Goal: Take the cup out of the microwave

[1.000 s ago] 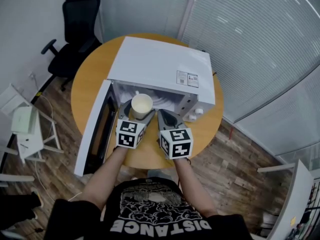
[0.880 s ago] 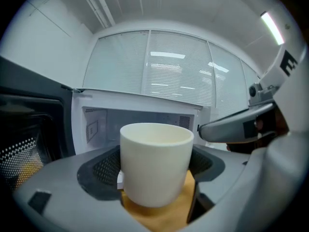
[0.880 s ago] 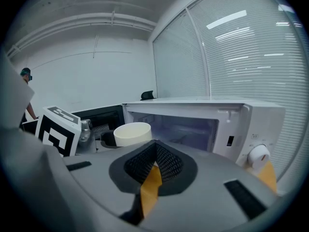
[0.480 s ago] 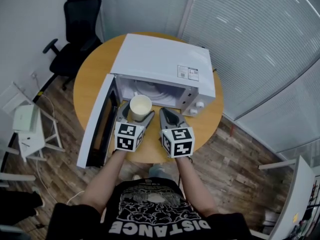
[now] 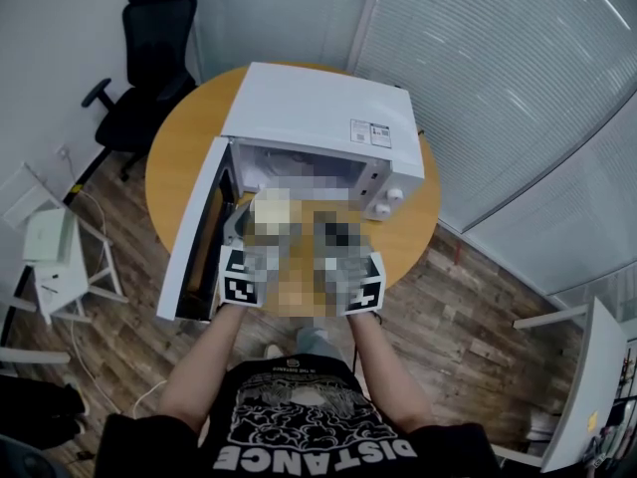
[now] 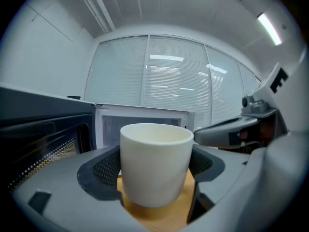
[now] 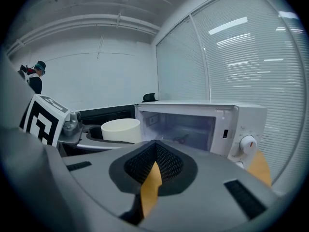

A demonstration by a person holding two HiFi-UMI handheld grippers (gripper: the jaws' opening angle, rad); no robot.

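The white microwave [image 5: 318, 108] stands on the round wooden table [image 5: 174, 157] with its door [image 5: 194, 232] swung open to the left. In the left gripper view a plain white cup [image 6: 154, 178] stands upright, and my left gripper [image 6: 155, 158] is shut on it. The cup is outside the cavity [image 6: 145, 122], above the bare tabletop. A mosaic patch hides the cup and both sets of jaws in the head view. My right gripper [image 7: 153, 166] is shut on nothing, just right of the cup [image 7: 120, 128] and in front of the microwave's opening [image 7: 186, 127].
A black office chair [image 5: 149, 58] stands behind the table at the left. A small white stand [image 5: 50, 252] sits on the floor at the left. Glass walls with blinds [image 5: 518, 78] run along the back and right. The microwave's knobs [image 5: 386, 199] face me.
The cup, held in my left gripper, has come back out of the microwave's mouth toward me. My right gripper has drawn back alongside it.
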